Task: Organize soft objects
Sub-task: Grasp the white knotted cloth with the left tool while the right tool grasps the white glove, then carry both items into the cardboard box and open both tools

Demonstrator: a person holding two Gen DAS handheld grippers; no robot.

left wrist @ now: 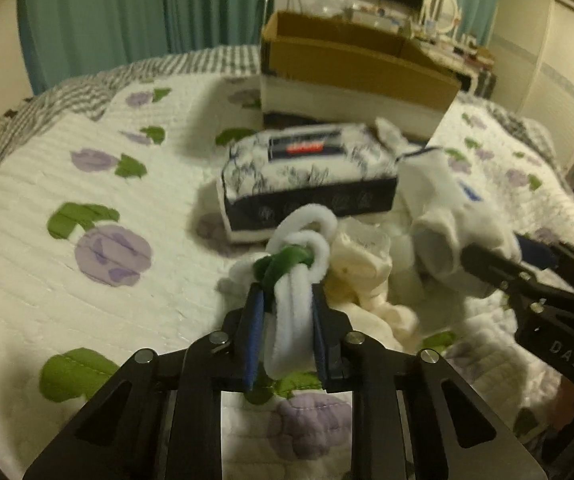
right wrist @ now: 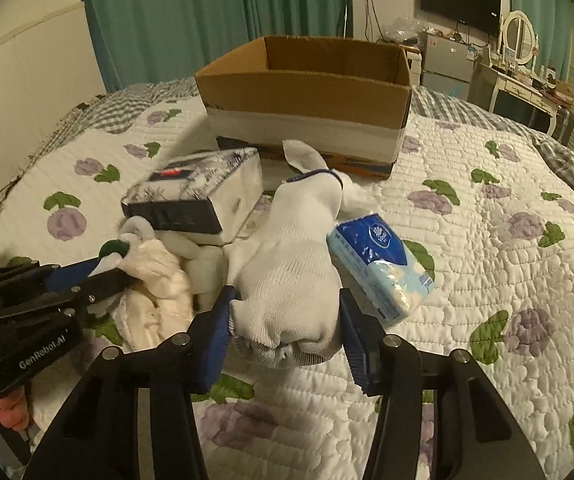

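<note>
My left gripper (left wrist: 287,300) is shut on a white fuzzy looped bundle (left wrist: 307,240) tied with a green band, low over the bed quilt. In the right wrist view the same gripper (right wrist: 115,268) comes in from the left with the bundle (right wrist: 113,250) in its tips. My right gripper (right wrist: 285,312) is shut on the near end of a rolled white sock (right wrist: 291,248) with a blue-trimmed cuff; both blue pads press its sides. From the left wrist view, that gripper (left wrist: 499,264) and the sock (left wrist: 439,208) sit at the right. A cream cloth (right wrist: 155,280) lies crumpled between the two grippers.
An open cardboard box (right wrist: 307,100) stands on the bed behind the pile. A dark floral tissue pack (right wrist: 195,196) lies in front of it, a blue tissue pack (right wrist: 379,256) right of the sock. A hand (right wrist: 3,412) holds the left gripper. Flowered quilt (right wrist: 487,260) stretches right.
</note>
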